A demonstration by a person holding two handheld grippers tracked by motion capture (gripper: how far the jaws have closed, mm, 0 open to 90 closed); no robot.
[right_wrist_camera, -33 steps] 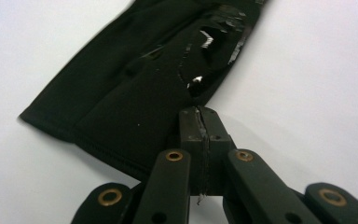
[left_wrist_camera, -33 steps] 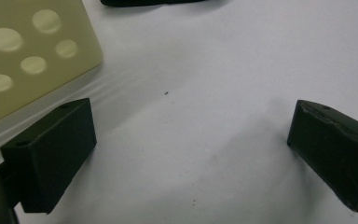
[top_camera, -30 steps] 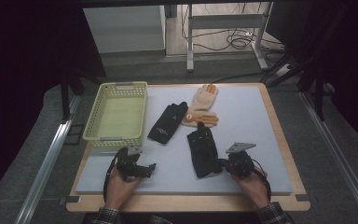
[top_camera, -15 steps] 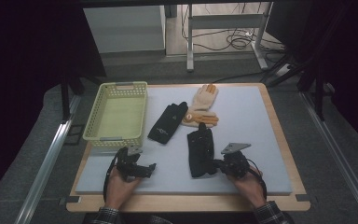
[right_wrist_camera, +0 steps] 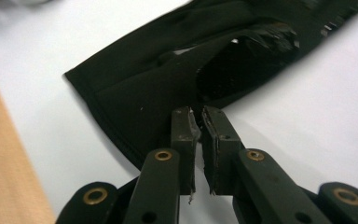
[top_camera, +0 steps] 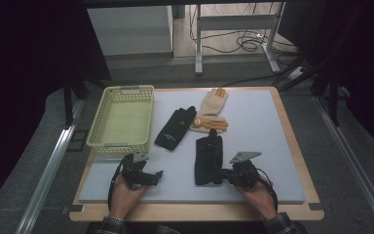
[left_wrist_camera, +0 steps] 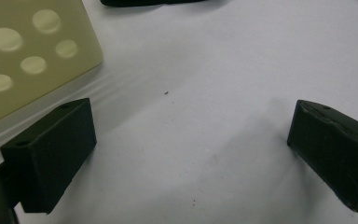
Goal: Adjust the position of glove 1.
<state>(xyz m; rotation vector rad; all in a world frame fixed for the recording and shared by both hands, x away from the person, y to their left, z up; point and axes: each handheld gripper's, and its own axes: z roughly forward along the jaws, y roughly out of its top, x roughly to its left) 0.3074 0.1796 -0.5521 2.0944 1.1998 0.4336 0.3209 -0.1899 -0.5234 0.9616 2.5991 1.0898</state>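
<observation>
Black glove (right_wrist_camera: 168,88) cuff at nearly closed right gripper (right_wrist_camera: 196,122) jaws, just easing apart, left gripper (left_wrist_camera: 186,154) jaws wide

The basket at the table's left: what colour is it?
Pale yellow-green basket, clearest in the high view.

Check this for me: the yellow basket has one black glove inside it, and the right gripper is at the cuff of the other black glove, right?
Not quite. The high view shows the yellow basket empty; that black glove lies on the white mat beside it. The rest holds: the right gripper is at the cuff of the other black glove.
</observation>
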